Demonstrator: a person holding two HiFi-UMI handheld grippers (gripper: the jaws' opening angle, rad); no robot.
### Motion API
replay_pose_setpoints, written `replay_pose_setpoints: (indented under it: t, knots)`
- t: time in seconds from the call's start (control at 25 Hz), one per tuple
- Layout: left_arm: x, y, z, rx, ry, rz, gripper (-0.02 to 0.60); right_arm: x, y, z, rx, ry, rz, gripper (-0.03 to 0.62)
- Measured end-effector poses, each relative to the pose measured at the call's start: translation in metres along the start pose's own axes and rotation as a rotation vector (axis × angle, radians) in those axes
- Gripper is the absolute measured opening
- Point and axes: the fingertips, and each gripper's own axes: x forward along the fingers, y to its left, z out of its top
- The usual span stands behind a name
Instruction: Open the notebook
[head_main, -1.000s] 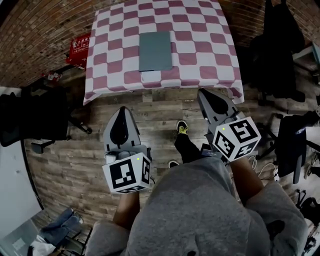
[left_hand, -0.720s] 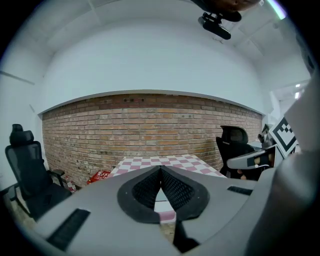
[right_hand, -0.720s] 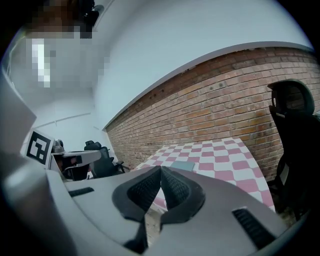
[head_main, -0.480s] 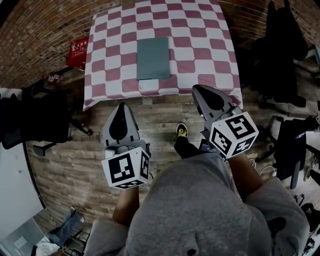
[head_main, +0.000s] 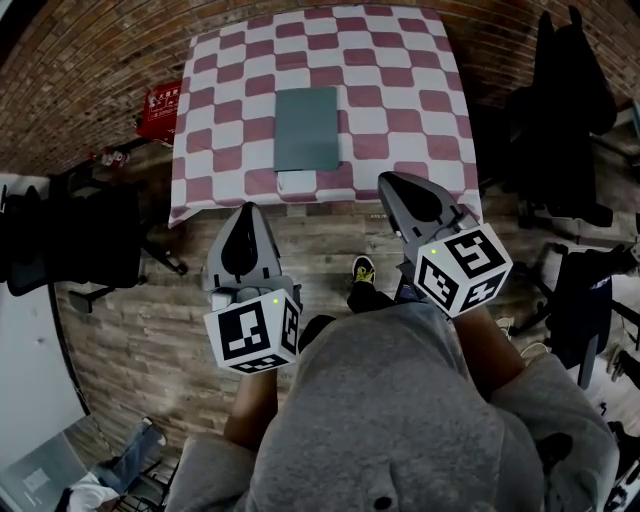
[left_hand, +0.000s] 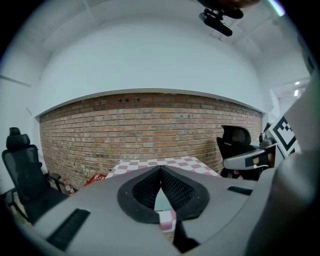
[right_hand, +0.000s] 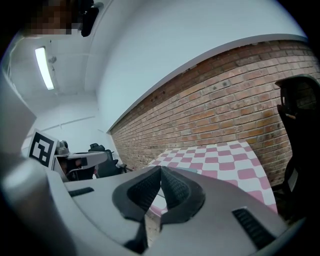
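A grey-green notebook (head_main: 307, 129) lies closed on the table with a red-and-white checked cloth (head_main: 400, 110), near its front edge. My left gripper (head_main: 247, 208) hangs over the wooden floor just short of the table's front edge, its jaws shut with nothing between them. My right gripper (head_main: 385, 180) reaches the cloth's front edge to the right of the notebook, also shut and empty. In the left gripper view the shut tips (left_hand: 160, 169) point at the table (left_hand: 150, 164). The right gripper view shows shut tips (right_hand: 160, 168) before the checked cloth (right_hand: 225, 160).
A brick wall (head_main: 90, 60) stands behind the table. A red crate (head_main: 160, 105) sits on the floor at the table's left. Black office chairs stand at the left (head_main: 70, 235) and right (head_main: 570, 110). The person's shoe (head_main: 364, 268) is on the floor between the grippers.
Both grippers have moved forward toward the table's front edge. The table and notebook sit lower in the head view. Both pairs of jaws stay shut.
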Motion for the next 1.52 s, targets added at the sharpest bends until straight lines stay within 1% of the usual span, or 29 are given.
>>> replay_pose_setpoints:
  t: [0.24, 0.72, 0.88, 1.12, 1.52]
  knots:
    - [0.000, -0.008, 0.013, 0.017, -0.020, -0.005, 0.009, 0.000, -0.002, 0.011, -0.003, -0.026, 0.017, 0.026]
    - [0.015, -0.030, 0.022, 0.045, -0.026, -0.041, 0.009, -0.002, -0.016, 0.018, 0.006, -0.041, 0.028, 0.026]
    - [0.021, -0.024, 0.022, 0.060, -0.017, -0.041, 0.009, 0.005, -0.018, 0.018, 0.015, -0.033, 0.028, 0.026]
    - [0.039, -0.011, 0.016, 0.058, 0.011, -0.046, 0.009, 0.024, -0.022, 0.016, 0.033, -0.010, 0.022, 0.026]
    - [0.087, 0.011, -0.006, 0.033, 0.081, -0.074, 0.009, 0.065, -0.052, -0.001, 0.134, 0.047, -0.036, 0.028]
